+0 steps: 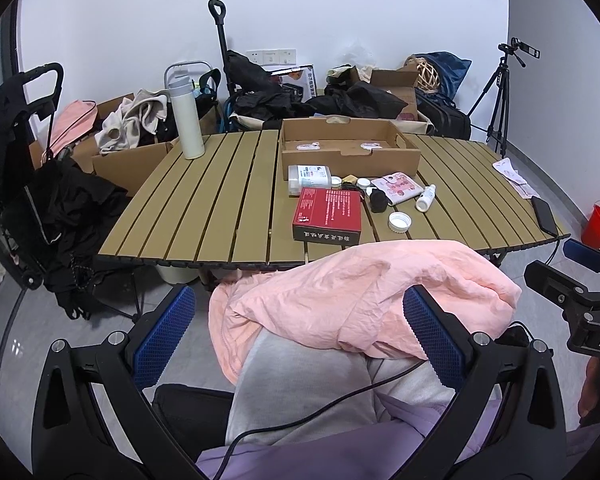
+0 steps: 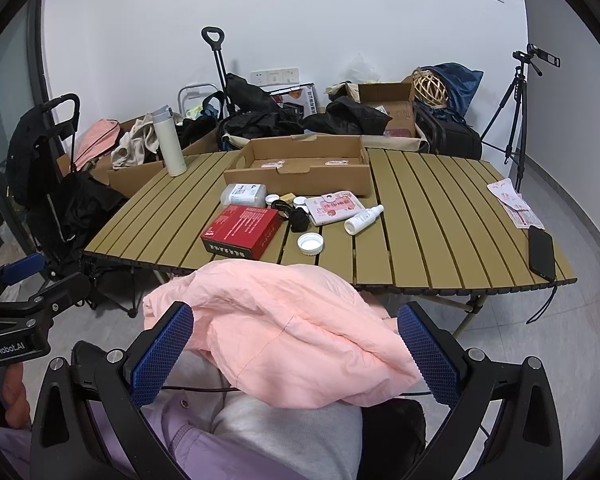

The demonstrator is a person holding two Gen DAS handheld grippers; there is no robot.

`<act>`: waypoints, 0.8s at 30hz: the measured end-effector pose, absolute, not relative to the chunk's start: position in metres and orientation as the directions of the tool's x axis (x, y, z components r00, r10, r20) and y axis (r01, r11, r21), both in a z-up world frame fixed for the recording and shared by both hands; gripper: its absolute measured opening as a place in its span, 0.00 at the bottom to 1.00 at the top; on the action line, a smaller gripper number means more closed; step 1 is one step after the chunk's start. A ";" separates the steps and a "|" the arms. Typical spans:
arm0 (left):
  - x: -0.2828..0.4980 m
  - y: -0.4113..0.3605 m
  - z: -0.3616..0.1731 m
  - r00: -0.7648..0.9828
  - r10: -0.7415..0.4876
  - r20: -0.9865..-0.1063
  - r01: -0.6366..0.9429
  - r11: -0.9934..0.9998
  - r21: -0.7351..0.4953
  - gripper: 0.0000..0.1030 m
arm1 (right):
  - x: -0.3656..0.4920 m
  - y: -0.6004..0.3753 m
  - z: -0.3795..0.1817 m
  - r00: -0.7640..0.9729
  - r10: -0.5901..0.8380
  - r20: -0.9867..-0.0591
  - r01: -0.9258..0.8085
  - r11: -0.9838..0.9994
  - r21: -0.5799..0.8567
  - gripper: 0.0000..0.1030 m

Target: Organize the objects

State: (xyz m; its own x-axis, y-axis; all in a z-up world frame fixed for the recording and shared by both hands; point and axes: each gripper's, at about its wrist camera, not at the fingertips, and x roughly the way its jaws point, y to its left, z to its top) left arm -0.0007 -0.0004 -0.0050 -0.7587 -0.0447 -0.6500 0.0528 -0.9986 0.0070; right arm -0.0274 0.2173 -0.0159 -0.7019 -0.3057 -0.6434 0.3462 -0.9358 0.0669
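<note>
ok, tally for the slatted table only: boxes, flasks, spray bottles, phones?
Boxes: 2 (cardboard box, red box)
Flasks: 1 (white flask, upright)
Spray bottles: 1 (small spray bottle, lying down)
Phones: 1 (black phone, at the table edge)
Total: 5

The pink garment [image 1: 364, 292] is soft, crinkled, matt cloth. The slatted table [image 1: 220, 208] looks like matt painted metal, perhaps wood. The open box [image 1: 348, 156] is plain corrugated cardboard; the red box [image 1: 327, 216] is smooth printed card.
</note>
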 end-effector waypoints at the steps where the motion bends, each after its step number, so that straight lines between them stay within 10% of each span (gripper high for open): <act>1: -0.001 0.000 -0.005 -0.759 -0.045 -0.650 0.053 -0.999 0.007 1.00 | -0.027 0.217 -0.016 -0.702 -0.305 -0.643 0.345 -0.936 0.067 1.00; 24: -0.003 -0.003 -0.007 -0.746 -0.087 -0.660 0.100 -0.995 0.018 1.00 | -0.029 0.222 -0.015 -0.699 -0.318 -0.641 0.350 -0.933 0.082 1.00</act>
State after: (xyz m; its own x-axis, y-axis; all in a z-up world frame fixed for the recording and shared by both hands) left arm -0.0032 -0.0026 -0.0072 -0.7460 -0.0870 -0.6603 0.0999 -0.9948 0.0182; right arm -0.0286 0.2217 -0.0150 -0.6988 -0.3183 -0.6406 0.3496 -0.9333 0.0823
